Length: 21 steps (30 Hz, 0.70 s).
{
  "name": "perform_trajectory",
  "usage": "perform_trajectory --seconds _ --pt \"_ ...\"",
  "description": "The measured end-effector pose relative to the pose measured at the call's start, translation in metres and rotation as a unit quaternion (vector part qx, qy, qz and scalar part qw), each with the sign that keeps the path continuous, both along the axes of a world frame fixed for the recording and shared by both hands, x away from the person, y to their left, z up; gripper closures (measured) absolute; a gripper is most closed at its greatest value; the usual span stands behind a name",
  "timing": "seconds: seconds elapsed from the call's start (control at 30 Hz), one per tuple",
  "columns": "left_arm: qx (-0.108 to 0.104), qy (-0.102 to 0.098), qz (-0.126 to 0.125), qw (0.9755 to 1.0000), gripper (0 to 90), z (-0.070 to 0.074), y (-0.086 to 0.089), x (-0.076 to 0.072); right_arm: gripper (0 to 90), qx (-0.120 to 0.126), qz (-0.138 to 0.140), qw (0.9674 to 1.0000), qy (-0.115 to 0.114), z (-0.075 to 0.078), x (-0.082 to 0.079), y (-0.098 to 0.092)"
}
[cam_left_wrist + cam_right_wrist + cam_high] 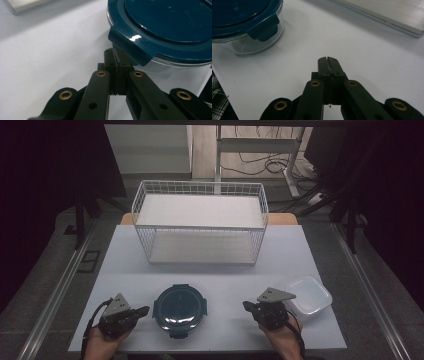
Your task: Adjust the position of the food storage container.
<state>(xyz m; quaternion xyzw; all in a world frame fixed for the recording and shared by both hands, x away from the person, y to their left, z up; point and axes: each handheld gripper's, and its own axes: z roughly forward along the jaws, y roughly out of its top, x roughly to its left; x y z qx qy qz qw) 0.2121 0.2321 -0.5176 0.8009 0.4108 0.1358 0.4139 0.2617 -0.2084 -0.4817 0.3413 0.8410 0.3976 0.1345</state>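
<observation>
The round blue-lidded container [179, 310] sits near-centre on the worktop [125, 255], between the left gripper [144, 310] and right gripper [246, 305], both pressed together on nothing. To work its latches [131, 47], each gripper should probably spread before approaching, left first since it is just beside one.

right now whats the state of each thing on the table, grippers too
round container: upright, dark blue lid on
lid latch: flipped up, not clipped
square clear container: open, no lid, looks empty
wire basket: upright, looks empty
left gripper: shut, holding nothing, tips just under that latch
right gripper: shut, holding nothing
</observation>
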Motion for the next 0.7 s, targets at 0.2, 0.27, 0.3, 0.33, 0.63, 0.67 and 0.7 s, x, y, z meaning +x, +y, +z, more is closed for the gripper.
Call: perform_trajectory --seconds 0.2,0.27,0.3,0.33,0.63,0.67,0.7 --pt "-0.001 0.006 0.005 1.0000 90.0 -0.001 -0.009 0.004 89.5 0.003 -0.002 1.0000 0.006 -0.002 0.002 0.000" --pt "-0.024 0.008 0.008 0.9996 90.0 0.000 -0.007 0.005 89.5 0.002 0.000 1.0000 0.008 -0.003 0.002 0.001" --pt "-0.036 0.008 0.009 0.9993 90.0 0.000 -0.007 0.005 89.5 0.002 0.000 1.0000 0.008 -0.003 0.002 0.001" --pt "-0.037 0.006 0.011 0.9993 90.0 0.001 -0.008 0.005 89.5 0.001 0.001 1.0000 0.010 -0.003 0.002 0.001" --pt "-0.030 0.006 0.013 0.9994 90.0 0.003 -0.019 0.004 89.5 -0.002 0.006 0.9998 0.018 -0.004 0.003 0.003" --pt "-0.030 0.005 0.011 0.9995 90.0 0.003 -0.022 0.004 89.5 -0.002 0.006 0.9998 0.018 -0.004 0.003 0.003" --pt "-0.028 0.006 0.007 0.9996 90.0 0.003 -0.023 0.004 89.5 -0.002 0.007 0.9998 0.019 -0.004 0.003 0.003"
